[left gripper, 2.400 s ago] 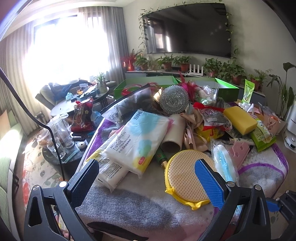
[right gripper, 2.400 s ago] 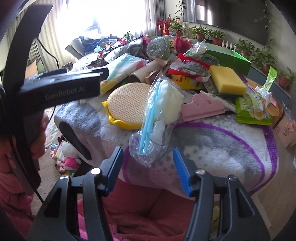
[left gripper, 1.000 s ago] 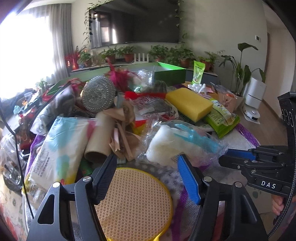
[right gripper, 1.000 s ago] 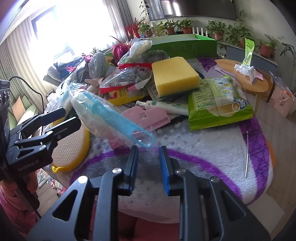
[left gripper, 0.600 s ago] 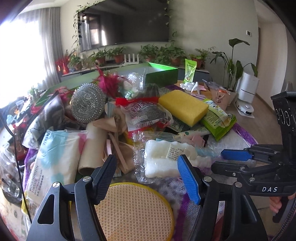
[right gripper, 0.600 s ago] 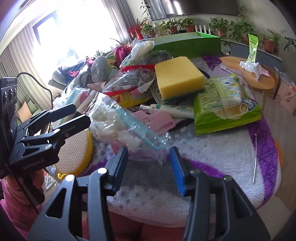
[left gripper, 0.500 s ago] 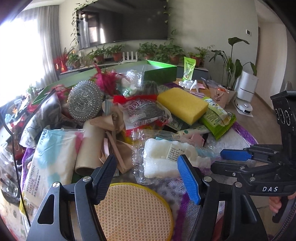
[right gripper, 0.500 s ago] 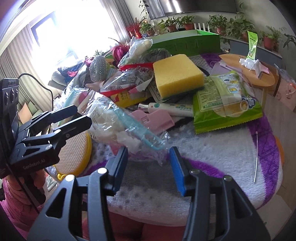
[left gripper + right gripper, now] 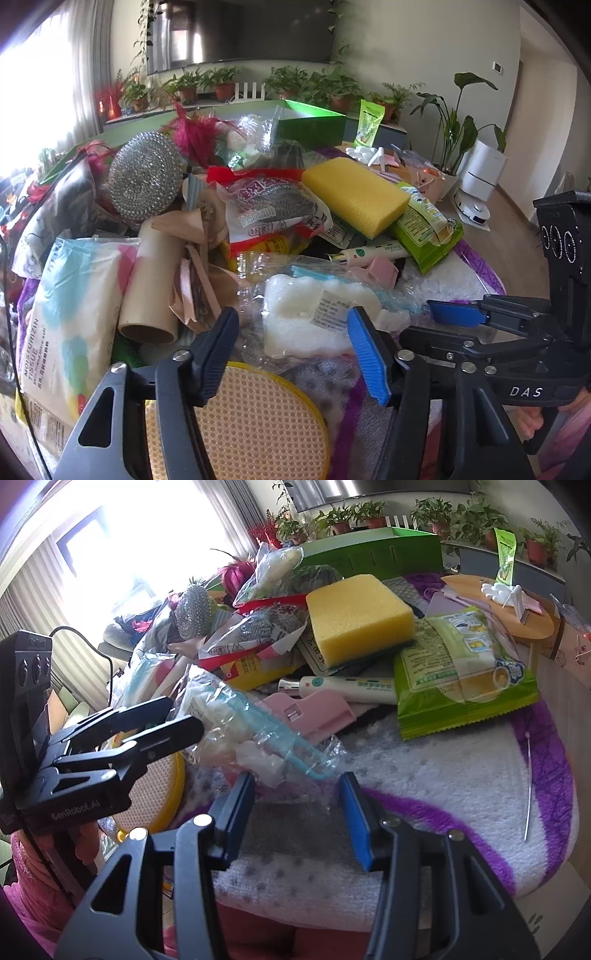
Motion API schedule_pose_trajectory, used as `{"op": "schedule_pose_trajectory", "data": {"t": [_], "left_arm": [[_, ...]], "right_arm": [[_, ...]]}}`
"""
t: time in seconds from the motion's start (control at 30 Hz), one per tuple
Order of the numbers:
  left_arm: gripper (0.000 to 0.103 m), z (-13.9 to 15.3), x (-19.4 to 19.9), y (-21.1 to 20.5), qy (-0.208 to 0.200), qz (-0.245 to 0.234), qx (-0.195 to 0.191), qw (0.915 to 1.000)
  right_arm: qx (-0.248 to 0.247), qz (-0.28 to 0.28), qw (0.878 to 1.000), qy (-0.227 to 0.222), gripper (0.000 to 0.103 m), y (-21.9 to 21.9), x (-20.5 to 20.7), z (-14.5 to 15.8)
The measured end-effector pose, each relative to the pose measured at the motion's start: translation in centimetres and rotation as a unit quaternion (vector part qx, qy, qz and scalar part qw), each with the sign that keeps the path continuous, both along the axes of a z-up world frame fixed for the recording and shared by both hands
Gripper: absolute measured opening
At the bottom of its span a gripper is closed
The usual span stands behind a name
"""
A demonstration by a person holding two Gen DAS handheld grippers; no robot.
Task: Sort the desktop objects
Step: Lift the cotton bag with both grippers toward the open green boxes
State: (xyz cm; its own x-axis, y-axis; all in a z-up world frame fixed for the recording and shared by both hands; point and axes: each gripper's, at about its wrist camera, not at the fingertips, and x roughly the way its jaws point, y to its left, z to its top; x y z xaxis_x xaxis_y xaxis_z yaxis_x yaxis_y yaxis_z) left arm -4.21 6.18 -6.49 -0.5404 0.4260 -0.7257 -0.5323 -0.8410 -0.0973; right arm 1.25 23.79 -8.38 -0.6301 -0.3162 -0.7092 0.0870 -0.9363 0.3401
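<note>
Clear bag (image 9: 317,314) of white sponge and blue brush lying on the rug (image 9: 443,760), at the near edge of the heap, long axis running across from left gripper (image 9: 295,347) to right gripper (image 9: 295,801). Left jaws just closing, straddling the sponge end without pressing it; nothing pinched. Right jaws just opened, spread and empty, brush-handle end just ahead. Both near; left probably better placed.
</note>
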Motion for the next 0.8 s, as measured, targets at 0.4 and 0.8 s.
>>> {"op": "schedule_pose_trajectory", "data": {"t": [0.4,0.8], "left_arm": [[0.059,-0.2,0.1,-0.8,-0.010,0.006,0.011,0.9999],[0.070,-1.5,-0.2,-2.2,-0.052,-0.001,0.060,0.9968]], "right_arm": [[0.003,0.003,1.000,0.000,0.047,-0.1,0.0,0.0],[-0.012,-0.006,1.000,-0.018,0.046,0.0,-0.7,-0.2]]}}
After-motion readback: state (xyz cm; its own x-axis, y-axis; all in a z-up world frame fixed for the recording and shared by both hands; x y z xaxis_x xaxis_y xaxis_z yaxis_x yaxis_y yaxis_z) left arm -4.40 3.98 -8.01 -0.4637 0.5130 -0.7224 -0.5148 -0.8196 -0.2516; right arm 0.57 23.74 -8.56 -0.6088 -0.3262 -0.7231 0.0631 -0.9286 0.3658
